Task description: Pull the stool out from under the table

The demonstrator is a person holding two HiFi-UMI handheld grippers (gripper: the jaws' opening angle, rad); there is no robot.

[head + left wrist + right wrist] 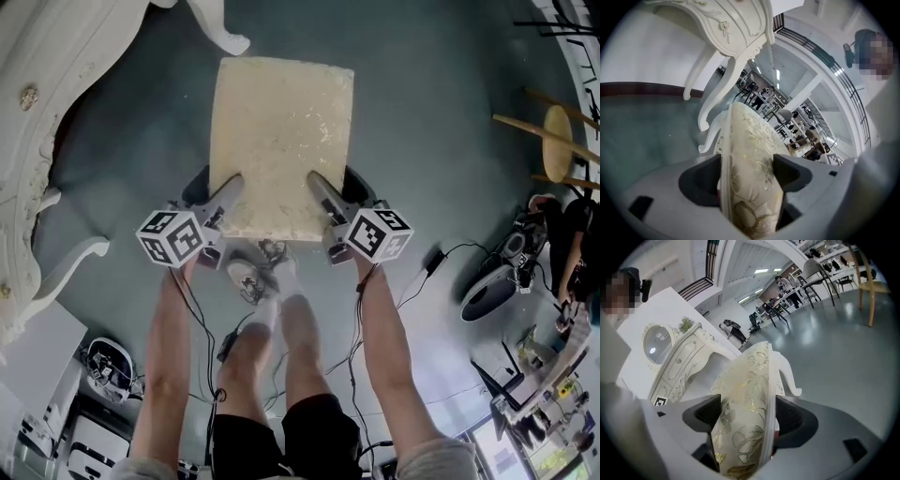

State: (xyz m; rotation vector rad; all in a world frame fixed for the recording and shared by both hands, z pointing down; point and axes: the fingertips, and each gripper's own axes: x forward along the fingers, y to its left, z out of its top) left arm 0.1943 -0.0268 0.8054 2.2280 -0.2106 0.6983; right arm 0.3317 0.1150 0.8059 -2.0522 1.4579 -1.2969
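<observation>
Nearest the camera, the person's legs are standing right behind the stool, with a sneaker (249, 278) tucked in close to its near edge. Both tongs are biting that near edge. The left tongs (230, 189) are clamping the near-left part and the right tongs (321, 186) the near-right part. In each gripper view the dark jaws are pressing in narrow on either side of the cushion (751, 154), so both are holding the stool (281, 141). A marker cube (172, 237) is sitting at the back of each one, facing up.

The seat is a squarish padded slab in cream fabric, with a shiny gold leaf pattern and a smooth white piped rim. The gripper views are also showing white curled feet beyond it.

The stool is sitting out on the smooth grey floor (422, 122), with the whole seat showing clear of the worktop (37, 94). Its far-left corner is sitting near one curly white leg (220, 33) but not touching it. The worktop is white and carved with a scalloped edge. It's wrapping around the left side, and another leg (80, 258) is poking out near the left tongs. So the left is feeling tight, while the right and far sides are opening onto bare floor.

Well off to the right, a wooden chair (558, 141) is standing, black cables (441, 258) are trailing over the floor, and a round grey device (487, 300) is lying there.
</observation>
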